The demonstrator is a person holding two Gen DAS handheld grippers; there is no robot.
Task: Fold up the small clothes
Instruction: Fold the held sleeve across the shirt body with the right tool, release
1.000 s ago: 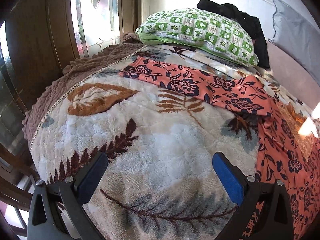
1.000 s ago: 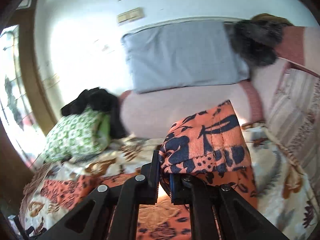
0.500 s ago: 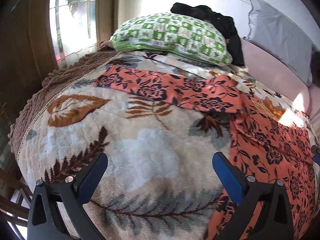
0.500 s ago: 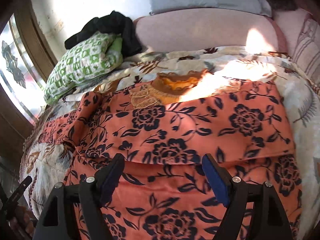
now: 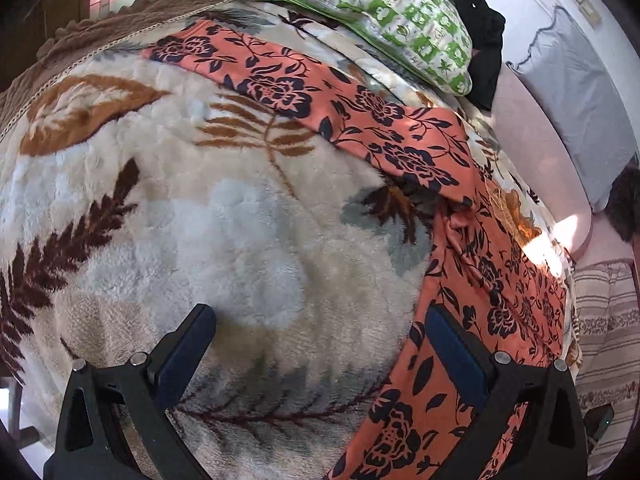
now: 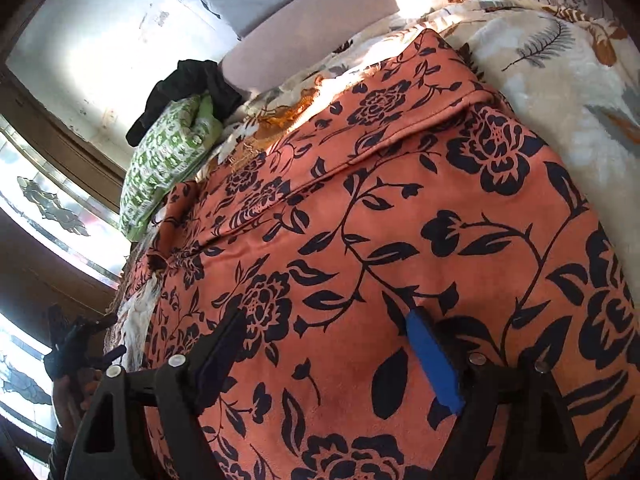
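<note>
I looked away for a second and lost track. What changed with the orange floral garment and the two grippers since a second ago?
The right gripper let go: a second ago it was shut on a lifted bunch of the orange floral garment; now it is open, low over the cloth, which lies on the blanket with a folded edge. The left gripper stayed open and empty, swinging right toward the garment. The green pillow stayed put.

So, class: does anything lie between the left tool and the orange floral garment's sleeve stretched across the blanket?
Nothing visible does. The left tool hangs open over bare leaf-print blanket, and only that blanket lies between it and the sleeve. The green pillow sits beyond the sleeve, not in the path.
</note>
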